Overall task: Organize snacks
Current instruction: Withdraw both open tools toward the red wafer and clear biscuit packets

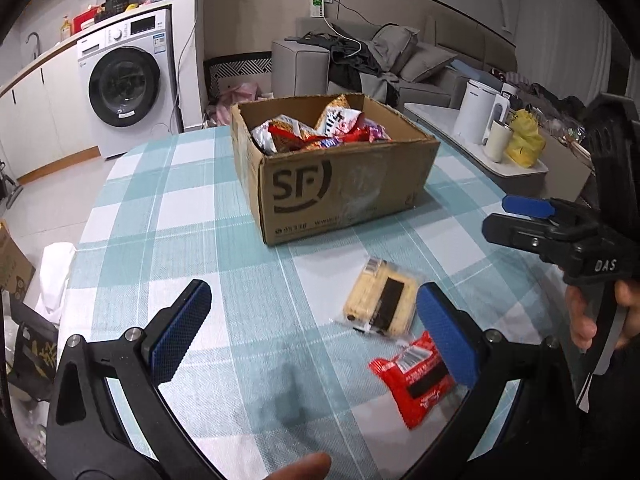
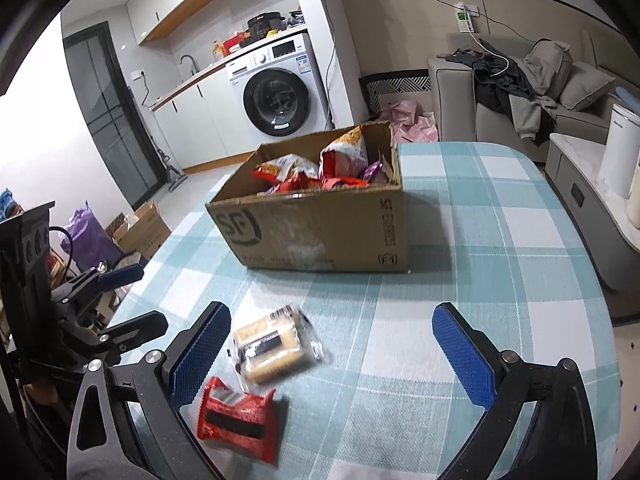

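An open cardboard SF box stands on the checked table, with several snack packets inside. A clear-wrapped yellow cracker packet and a red snack packet lie on the cloth in front of it. My left gripper is open and empty, its right finger just over the two packets. My right gripper is open and empty, the packets near its left finger. The right gripper also shows at the right of the left wrist view.
The teal checked tablecloth covers a rounded table. A side cabinet with a white kettle and a yellow bag stands to the right. A washing machine, a sofa, and floor boxes lie beyond.
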`<move>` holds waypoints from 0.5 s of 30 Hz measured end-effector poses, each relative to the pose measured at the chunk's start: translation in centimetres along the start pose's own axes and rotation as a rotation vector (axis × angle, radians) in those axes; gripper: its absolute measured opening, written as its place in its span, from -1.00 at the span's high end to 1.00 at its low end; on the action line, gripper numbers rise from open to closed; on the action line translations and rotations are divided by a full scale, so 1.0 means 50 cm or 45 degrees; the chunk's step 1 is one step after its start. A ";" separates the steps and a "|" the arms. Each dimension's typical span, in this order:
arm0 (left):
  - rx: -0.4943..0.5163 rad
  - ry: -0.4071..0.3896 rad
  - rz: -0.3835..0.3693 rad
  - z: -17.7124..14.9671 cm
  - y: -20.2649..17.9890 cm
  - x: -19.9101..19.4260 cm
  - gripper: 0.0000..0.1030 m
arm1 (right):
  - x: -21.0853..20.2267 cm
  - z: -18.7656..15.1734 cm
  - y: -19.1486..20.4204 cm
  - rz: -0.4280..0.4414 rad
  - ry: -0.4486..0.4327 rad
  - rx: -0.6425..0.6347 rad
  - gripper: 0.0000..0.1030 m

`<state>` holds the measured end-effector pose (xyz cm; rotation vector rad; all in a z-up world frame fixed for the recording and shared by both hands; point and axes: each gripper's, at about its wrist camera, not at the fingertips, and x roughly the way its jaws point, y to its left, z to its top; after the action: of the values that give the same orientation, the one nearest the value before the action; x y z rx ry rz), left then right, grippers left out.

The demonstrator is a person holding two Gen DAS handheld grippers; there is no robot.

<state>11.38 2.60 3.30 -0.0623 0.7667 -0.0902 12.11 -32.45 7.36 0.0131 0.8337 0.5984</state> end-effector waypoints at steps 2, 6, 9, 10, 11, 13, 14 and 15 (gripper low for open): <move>0.010 0.018 -0.016 -0.008 -0.004 0.008 -0.98 | 0.006 -0.006 0.001 -0.008 0.017 -0.019 -0.99; 0.035 0.053 -0.020 -0.020 -0.012 0.028 -0.98 | 0.020 -0.014 0.001 -0.025 0.047 -0.041 -0.99; 0.036 0.091 -0.030 -0.032 -0.016 0.045 -0.98 | 0.033 -0.020 0.000 -0.028 0.082 -0.055 -0.99; 0.036 0.105 -0.038 -0.035 -0.018 0.050 -0.98 | 0.037 -0.022 0.000 -0.033 0.093 -0.061 -0.99; 0.042 0.121 -0.050 -0.038 -0.020 0.056 -0.98 | 0.041 -0.024 0.000 -0.039 0.107 -0.068 -0.99; 0.064 0.143 -0.054 -0.044 -0.031 0.064 -0.98 | 0.047 -0.029 0.000 -0.043 0.118 -0.074 -0.99; 0.076 0.146 -0.057 -0.048 -0.037 0.066 -0.98 | 0.050 -0.030 0.000 -0.039 0.127 -0.073 -0.99; 0.083 0.152 -0.063 -0.052 -0.044 0.069 -0.98 | 0.054 -0.032 -0.001 -0.036 0.133 -0.073 -0.99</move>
<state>11.90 0.00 -0.73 -0.0136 0.8811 -0.1671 12.41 -31.46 4.40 -0.0827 0.9164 0.5998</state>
